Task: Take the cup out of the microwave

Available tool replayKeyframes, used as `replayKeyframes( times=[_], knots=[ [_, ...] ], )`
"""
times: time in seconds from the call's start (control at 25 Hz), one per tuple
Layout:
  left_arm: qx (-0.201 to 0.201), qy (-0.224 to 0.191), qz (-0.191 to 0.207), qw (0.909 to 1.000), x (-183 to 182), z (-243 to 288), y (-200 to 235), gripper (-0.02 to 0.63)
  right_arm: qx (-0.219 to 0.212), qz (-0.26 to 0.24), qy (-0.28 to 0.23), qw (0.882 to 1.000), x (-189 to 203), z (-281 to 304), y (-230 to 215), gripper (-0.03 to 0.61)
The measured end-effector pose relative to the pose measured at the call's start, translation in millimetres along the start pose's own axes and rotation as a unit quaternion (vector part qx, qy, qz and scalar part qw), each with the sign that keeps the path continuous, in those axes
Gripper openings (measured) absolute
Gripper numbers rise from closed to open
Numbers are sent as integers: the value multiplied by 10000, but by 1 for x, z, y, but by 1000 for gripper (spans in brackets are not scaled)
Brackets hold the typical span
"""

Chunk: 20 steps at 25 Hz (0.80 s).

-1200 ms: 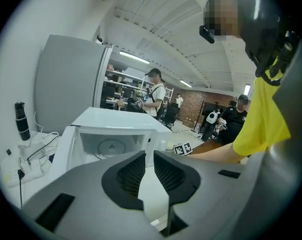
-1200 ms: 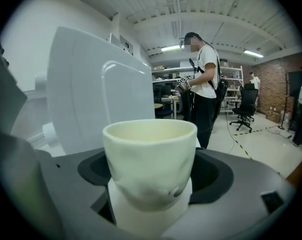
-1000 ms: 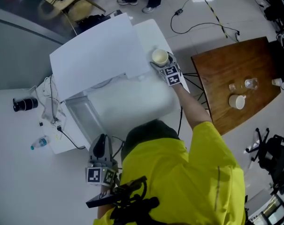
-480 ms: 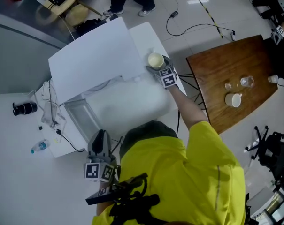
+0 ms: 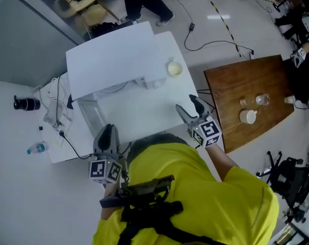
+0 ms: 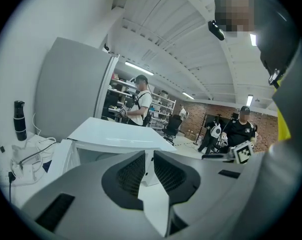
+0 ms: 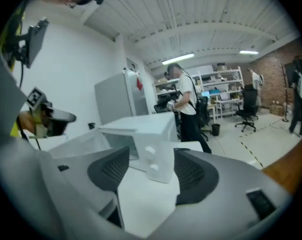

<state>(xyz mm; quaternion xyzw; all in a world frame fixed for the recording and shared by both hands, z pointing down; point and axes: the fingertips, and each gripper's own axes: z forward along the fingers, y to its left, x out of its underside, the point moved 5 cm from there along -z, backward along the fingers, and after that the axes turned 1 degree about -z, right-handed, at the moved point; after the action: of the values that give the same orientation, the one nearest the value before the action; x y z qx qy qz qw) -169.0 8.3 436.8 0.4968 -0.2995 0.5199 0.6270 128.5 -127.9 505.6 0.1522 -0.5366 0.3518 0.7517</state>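
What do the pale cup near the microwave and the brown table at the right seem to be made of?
The cup: probably ceramic or plastic. It is cream, smooth and opaque, but too small to tell which. The brown table: apparently wood or wood veneer with a fairly smooth finish. It has a warm brown colour with faint streaks that look like grain.

The cup (image 5: 174, 68), small and cream-coloured, stands upright, mouth up, on the white table (image 5: 144, 111). It is outside the boxy white microwave (image 5: 113, 60), just beside its right front corner. The microwave's door (image 5: 90, 117) stands swung open at its left.
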Motion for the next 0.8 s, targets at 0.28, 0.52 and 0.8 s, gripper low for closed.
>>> replayKeyframes(
  times=[0.28, 0.52, 0.8],
  knots=[
    [-105, -412, -48, 9991, -25, -16, 1, 54, -1021, -514, -1087, 9875, -131, -54, 117, 5],
    [-235, -649, -78, 9976, -31, -26, 5, 54, -1219, -269, -826, 9887, -115, -43, 123, 3],
    [-332, -662, -29, 9973, -28, -37, 5, 54, -1211, -196, -841, 9889, -111, -33, 124, 3]
  ],
)
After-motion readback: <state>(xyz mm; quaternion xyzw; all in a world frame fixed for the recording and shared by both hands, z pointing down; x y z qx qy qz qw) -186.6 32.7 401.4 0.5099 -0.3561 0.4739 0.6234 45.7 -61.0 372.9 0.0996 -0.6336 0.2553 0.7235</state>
